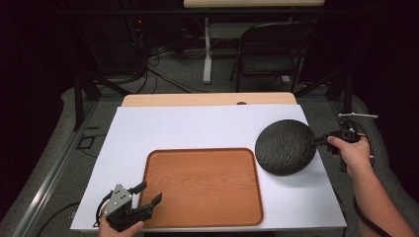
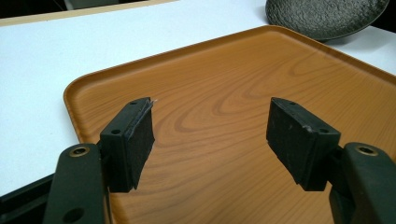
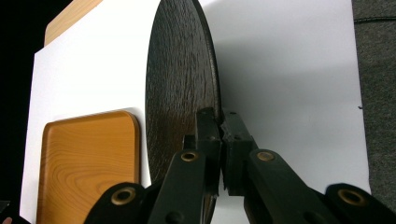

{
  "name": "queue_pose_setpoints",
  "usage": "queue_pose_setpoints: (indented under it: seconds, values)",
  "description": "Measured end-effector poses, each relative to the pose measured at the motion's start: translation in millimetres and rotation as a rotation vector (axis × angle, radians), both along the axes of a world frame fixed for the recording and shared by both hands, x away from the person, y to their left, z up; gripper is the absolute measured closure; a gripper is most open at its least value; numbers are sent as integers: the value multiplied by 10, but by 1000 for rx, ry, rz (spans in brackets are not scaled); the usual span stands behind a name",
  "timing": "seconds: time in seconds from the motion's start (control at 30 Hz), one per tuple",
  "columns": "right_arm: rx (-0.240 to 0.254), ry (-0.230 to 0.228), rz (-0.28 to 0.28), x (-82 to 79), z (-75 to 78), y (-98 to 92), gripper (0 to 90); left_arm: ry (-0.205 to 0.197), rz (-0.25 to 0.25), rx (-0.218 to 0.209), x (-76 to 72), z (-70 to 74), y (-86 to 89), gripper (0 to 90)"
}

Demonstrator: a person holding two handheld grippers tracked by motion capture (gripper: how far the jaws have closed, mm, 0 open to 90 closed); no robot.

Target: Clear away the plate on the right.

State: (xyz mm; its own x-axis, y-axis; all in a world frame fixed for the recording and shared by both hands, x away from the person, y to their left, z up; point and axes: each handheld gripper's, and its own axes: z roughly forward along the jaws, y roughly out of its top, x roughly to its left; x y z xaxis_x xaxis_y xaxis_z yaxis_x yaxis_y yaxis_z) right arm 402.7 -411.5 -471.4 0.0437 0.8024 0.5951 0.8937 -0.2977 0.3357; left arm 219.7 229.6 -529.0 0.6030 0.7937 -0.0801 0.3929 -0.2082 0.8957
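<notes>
Left gripper (image 1: pixel 146 197) sits nearest, at the near left corner of the wooden tray (image 1: pixel 203 217), jaws standing well apart with nothing between them, pads hovering over the tray's bare floor.

Right gripper (image 1: pixel 316 140) is clamped on the right rim of the dark round plate (image 1: pixel 285 146); in the right gripper view the pads (image 3: pixel 208 133) pinch the thin edge (image 3: pixel 214 79) tight.

Plate position: lifted off the white board (image 1: pixel 197 126), just right of the tray's far right corner, shadow beneath it.

Handling judgement: plate looks stiff and stone-like, pebbled surface, probably heavy for its thickness and chippable. A single edge grip puts the whole disc out on a lever, so it may droop or twist in the pads. Rough texture should resist slipping. Deeper bite on the rim is advisable.
</notes>
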Motion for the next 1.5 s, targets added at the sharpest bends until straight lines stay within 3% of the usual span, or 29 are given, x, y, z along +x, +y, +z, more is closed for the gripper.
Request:
queue_pose_setpoints:
  seconds: [0.23,0.67,1.07,1.17,1.4,1.5]
  values:
    - [-11,-2,3,1,53,41,876,0,-2,-1,1,-1,-1,318]
    - [-128,-7,35,81,386,211,871,1,-5,-1,-1,1,12,320]
    - [-89,-37,11,-6,578,130,868,4,1,-5,1,-1,13,320]
    - [-99,-36,31,-15,601,135,867,4,2,-5,0,-1,13,320]
    - [-87,-50,72,-26,636,278,864,4,4,-4,1,-1,17,320]
    - [-76,-59,116,-18,629,450,864,2,3,-1,0,0,19,320]
